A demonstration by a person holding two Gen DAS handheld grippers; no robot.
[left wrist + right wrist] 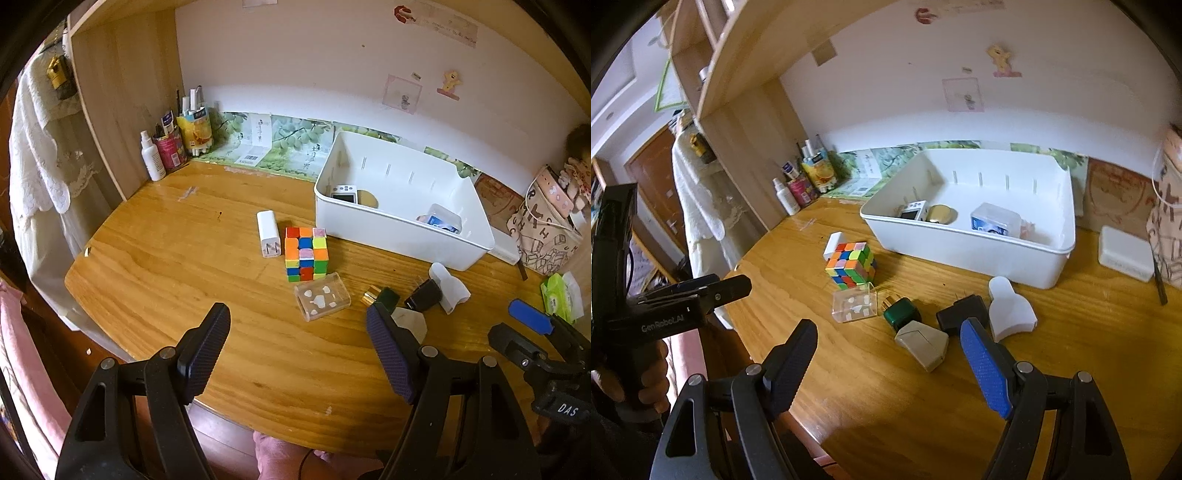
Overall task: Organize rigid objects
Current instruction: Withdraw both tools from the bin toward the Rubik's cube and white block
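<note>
puzzle cube (306,253) on bench (184,280), just left of white bin (402,240), touching white charger (266,238) | clear box (322,301) just near of cube | green block (902,313), black plug (962,308), white cap (1010,308) lie right | left hand-held gripper (297,347) released, empty | right hand-held gripper (890,365) released, empty
</note>
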